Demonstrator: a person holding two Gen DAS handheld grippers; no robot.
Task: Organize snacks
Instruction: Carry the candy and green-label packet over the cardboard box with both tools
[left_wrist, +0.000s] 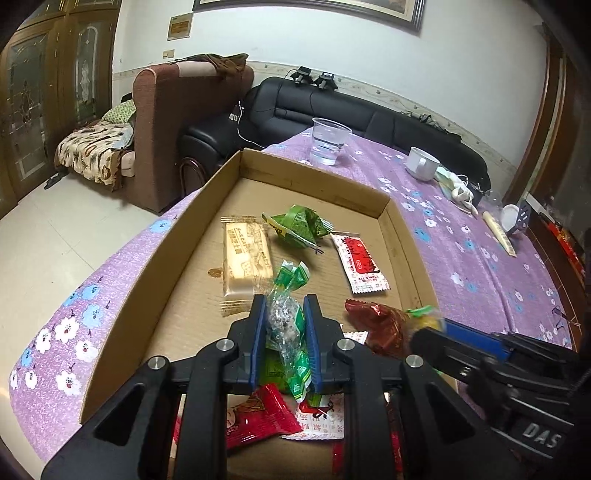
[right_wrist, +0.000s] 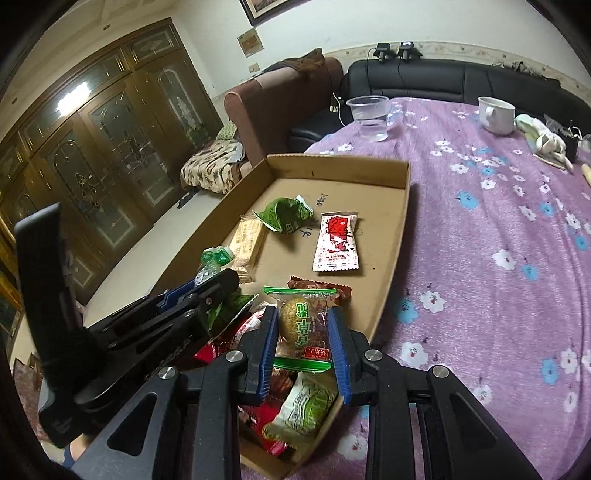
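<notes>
Snacks: both fingers clamped, left (left_wrist: 285, 317) on lengthwise green-wrapped candy (left_wrist: 284, 314), right (right_wrist: 303, 325) on upright rice-cake packet (right_wrist: 301, 325).

Red packets (left_wrist: 258, 417): partly hidden behind the left gripper (left_wrist: 285, 325) at 6 o'clock.
Right gripper (left_wrist: 436, 332): blurred at 4 o'clock in the left wrist view.
Framed picture (right_wrist: 266, 7): cut off by the edge at 12 o'clock.

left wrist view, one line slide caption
Left claw shut on a clear green-ended candy wrapper above the cardboard tray.
</notes>
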